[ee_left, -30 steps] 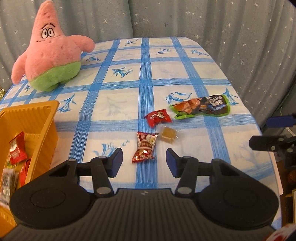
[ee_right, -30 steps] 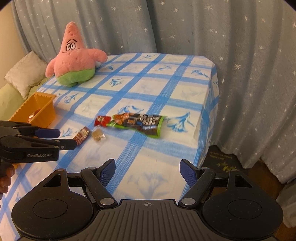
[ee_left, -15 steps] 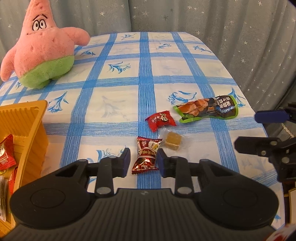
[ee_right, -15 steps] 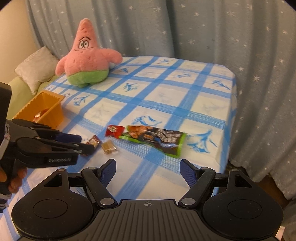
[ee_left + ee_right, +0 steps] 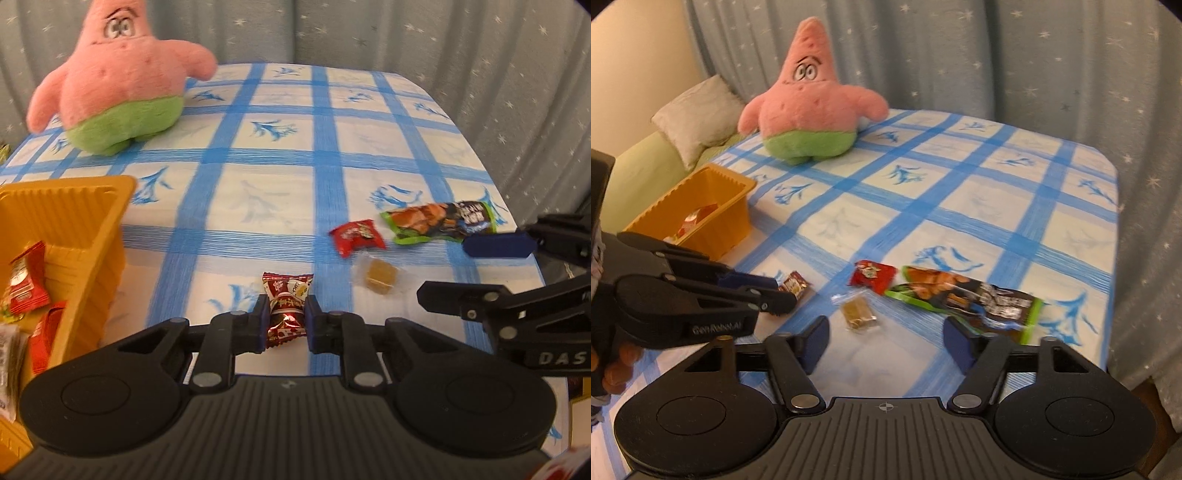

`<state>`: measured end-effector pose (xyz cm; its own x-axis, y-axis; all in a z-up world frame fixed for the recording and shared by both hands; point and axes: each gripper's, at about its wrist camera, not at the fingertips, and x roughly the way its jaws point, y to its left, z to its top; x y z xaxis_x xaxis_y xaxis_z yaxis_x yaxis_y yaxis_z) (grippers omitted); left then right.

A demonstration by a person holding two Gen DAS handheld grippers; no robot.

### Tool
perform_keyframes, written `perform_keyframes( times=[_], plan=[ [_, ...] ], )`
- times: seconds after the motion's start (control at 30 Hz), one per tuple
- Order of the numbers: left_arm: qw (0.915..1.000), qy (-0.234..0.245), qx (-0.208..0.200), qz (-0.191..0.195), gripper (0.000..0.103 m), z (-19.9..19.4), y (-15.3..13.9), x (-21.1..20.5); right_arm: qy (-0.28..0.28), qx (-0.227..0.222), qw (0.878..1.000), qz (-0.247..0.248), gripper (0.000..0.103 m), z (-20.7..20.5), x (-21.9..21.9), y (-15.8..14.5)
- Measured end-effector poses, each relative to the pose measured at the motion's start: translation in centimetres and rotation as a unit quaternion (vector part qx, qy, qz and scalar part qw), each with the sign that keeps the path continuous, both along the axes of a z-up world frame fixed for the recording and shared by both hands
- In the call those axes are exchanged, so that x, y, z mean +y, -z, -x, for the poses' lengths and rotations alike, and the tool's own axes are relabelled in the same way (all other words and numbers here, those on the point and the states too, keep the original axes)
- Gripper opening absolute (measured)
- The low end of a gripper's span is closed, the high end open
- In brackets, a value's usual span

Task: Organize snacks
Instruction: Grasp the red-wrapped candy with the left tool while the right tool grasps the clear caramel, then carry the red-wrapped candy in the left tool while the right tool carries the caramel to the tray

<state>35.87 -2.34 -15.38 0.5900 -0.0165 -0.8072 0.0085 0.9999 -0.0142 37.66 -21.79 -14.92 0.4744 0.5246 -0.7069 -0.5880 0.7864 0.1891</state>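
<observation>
Between the blue pads of the left gripper [image 5: 284, 319], a dark red wrapped candy [image 5: 286, 308] is pinched at its lower half, its twisted top end sticking out past the fingertips over the checked tablecloth [image 5: 258, 184]. Those jaws have just been closing and now press on the wrapper from both sides. Off to its right, the right gripper [image 5: 884, 341] hovers low over the cloth with its jaws spread and nothing touching the pads; they have just been narrowing, and a clear packet with a brown cube [image 5: 858, 314] lies on the cloth just ahead of the gap between them. Next to that packet are a small red snack packet [image 5: 873, 275] and, touching or nearly touching it, a long green-edged snack bag [image 5: 967, 299], whose near end appears to reach behind the right finger, though blur makes this hard to judge. On the left side of the table stands a yellow bin [image 5: 85, 236] with several red packets [image 5: 27, 282] already inside. At the far end sits a pink and green starfish plush [image 5: 809, 99], with a grey starred curtain [image 5: 997, 55] behind the table.
</observation>
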Motion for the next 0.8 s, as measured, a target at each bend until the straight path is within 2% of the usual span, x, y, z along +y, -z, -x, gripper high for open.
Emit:
perform_keyframes(
  times=[0.27, 0.8],
  plan=[
    [0.9998, -0.017, -0.003, 0.004, 0.018, 0.6, -0.7, 1.3, -0.044, -0.012, 0.999, 0.022, 0.043, -0.4, 2.6, 0.9],
    [0.9996, -0.027, 0.001, 0.006, 0.017, 1.2, -0.7, 1.9, -0.057, -0.033, 0.996, 0.062, 0.030, -0.9, 4.6, 2.2]
  ],
)
